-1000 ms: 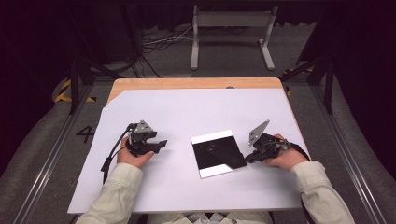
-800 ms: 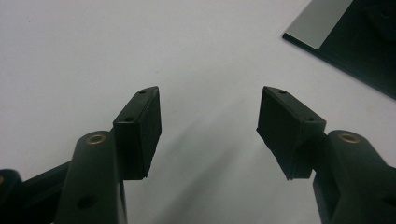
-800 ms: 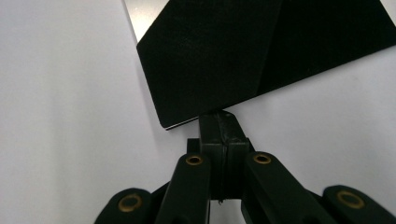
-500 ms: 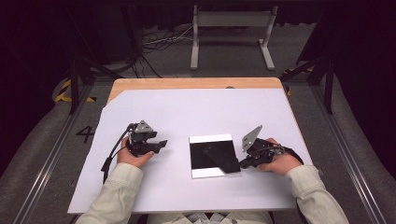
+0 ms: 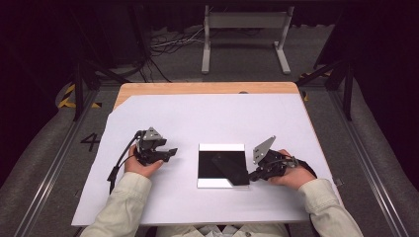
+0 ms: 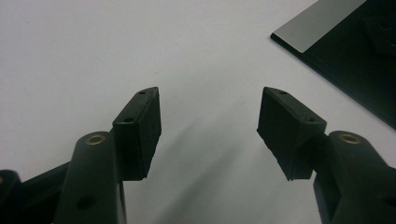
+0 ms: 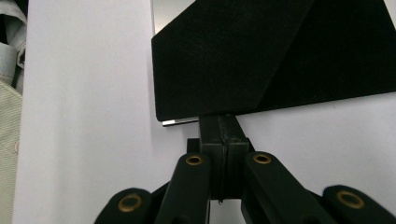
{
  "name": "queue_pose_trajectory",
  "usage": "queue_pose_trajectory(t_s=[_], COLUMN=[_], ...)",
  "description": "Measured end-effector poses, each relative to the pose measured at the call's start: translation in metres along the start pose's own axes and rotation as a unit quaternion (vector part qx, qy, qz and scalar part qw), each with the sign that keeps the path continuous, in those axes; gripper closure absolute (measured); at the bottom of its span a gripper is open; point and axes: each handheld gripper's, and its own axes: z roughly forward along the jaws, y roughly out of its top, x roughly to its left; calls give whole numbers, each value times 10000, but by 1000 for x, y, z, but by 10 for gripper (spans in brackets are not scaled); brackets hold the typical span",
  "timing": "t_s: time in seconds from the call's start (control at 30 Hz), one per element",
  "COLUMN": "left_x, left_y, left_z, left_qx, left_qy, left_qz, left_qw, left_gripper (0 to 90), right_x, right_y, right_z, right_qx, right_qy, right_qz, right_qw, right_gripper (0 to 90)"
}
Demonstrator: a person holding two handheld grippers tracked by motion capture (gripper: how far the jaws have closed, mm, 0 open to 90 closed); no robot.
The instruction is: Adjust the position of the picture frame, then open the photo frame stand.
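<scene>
High view: my left gripper (image 5: 165, 153) rests on the white table sheet (image 5: 207, 118), well left of the flat black square panel (image 5: 217, 165) with pale edge strips; my right gripper (image 5: 251, 175) is at its near right corner.

Left gripper view: jaws wide, nothing between.

Right gripper view: jaws pressed together at the black flap (image 7: 224, 60) edge; can't tell if pinched.
</scene>
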Motion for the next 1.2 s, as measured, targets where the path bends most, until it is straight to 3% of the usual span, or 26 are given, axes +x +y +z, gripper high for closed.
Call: queue_pose_trajectory(t_s=[0.1,0.37,0.53,0.7,0.83,1.0,1.2], left_x=[-1,-4,-3,-4,-4,-4,-4], left_y=[0,2,3,3,3,3,3], left_z=[-1,-4,-4,-4,-4,-4,-4], left_qx=[-39,-49,-85,-79,-100,-99,-106], left_qy=[-16,-28,5,-8,-11,-17,-19], left_qz=[22,69,131,94,111,89,92], left_qw=[10000,10000,9999,9999,9999,9999,9999], left_gripper=[401,401,401,401,400,397,396], right_x=[1,3,6,9,9,8,9], right_y=[-1,-10,-14,-17,-21,-23,-23], right_z=[-1,-14,-24,-32,-39,-43,-44], right_qx=[-36,-16,-196,-372,-689,-892,-955], right_qy=[3,-253,-418,-631,-839,-911,-883], right_qz=[16,157,238,372,738,1049,1063], right_qw=[10000,9996,9987,9966,9914,9863,9858], right_gripper=[899,861,846,830,787,768,768])
